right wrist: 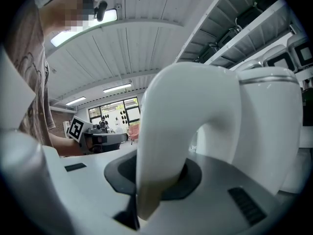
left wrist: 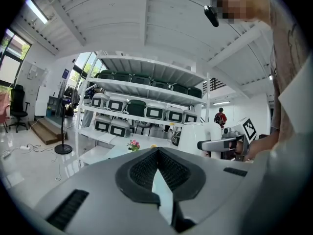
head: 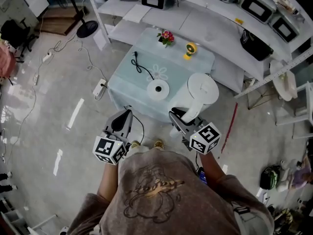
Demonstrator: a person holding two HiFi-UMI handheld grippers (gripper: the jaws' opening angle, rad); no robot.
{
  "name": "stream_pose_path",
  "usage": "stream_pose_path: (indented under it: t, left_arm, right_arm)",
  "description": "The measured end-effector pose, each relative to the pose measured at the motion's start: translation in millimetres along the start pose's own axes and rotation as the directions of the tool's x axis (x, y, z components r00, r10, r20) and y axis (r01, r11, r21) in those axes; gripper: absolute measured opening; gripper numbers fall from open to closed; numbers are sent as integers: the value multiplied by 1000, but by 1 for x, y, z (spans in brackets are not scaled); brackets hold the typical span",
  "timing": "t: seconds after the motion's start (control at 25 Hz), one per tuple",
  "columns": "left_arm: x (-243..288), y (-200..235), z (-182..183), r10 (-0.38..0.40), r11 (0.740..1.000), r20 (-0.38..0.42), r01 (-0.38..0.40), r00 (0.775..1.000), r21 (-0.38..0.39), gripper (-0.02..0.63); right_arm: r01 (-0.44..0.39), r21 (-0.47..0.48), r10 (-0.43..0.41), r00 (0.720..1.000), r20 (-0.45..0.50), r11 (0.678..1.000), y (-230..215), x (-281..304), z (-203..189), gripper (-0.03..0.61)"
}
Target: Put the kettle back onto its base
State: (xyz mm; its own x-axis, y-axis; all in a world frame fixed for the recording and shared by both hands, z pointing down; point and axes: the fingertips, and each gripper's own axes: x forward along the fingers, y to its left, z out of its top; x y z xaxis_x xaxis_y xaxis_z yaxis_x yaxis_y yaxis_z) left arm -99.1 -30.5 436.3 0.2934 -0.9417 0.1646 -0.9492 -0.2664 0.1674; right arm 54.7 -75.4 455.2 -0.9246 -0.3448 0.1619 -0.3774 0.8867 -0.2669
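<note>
Starting on the left, the left gripper [head: 128, 111] isn't doing anything. Its jaws are pinched together at the tips with nothing between them, and it hovers by the near edge of the bench [head: 186, 70], toward the near left corner.

Next along, the base [head: 158, 89] sits flat on the bench close to the near edge, roughly midway along it. Its black cord [head: 134, 55] snakes off toward the far left corner. Nothing is on the base yet.

Right of that is the kettle [head: 202, 91], white with the lid on. It's held up by the near right corner of the bench, beside the base and not touching it. How high it sits above the top, I honestly can't tell from the head view.

Handling-wise, my guess is a hard, smooth plastic shell, stiff and a bit slippery. The body hangs out in front of the handle, so it'll want to nose down, more so if there's water inside (can't see). The handle loop is the only sane place to grab it. The base looks light, so a sloppy landing could shove it. The kettle should come down level and centred on the connector in the middle.

Far right, the right gripper [head: 179, 116] is clamped on that handle. Its jaws are partway closed, the handle fills the gap, and the pads press on both sides.
</note>
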Motion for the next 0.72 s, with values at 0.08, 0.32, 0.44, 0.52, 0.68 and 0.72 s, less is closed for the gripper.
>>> stream_pose_path:
  t: [0.08,0.32,0.44,0.52,0.68,0.72]
  left_arm:
    - [4,7,2,3,1000,-4,-3,1000,0,21]
    - [19,29,2,-13,1000,-13,13,1000,-10,21]
    - [27,41,3,-31,999,-20,31,999,-12,21]
    - [32,49,3,-39,999,-26,39,999,-14,21]
    - [39,67,0,-52,999,-47,52,998,-16,21]
    - [41,71,-1,-55,998,-51,54,997,-18,21]
  right_arm:
    - [-10,-4,10,1000,-3,1000,-2,10,3,67]
    - [-26,-30,26,1000,-1,999,-7,43,14,67]
    - [-24,-45,24,1000,3,999,-10,59,19,67]
    - [-23,-54,24,1000,4,998,-13,71,21,67]
    - [-25,-65,25,1000,11,998,-21,94,20,67]
    - [-26,-70,27,1000,10,997,-23,100,19,67]
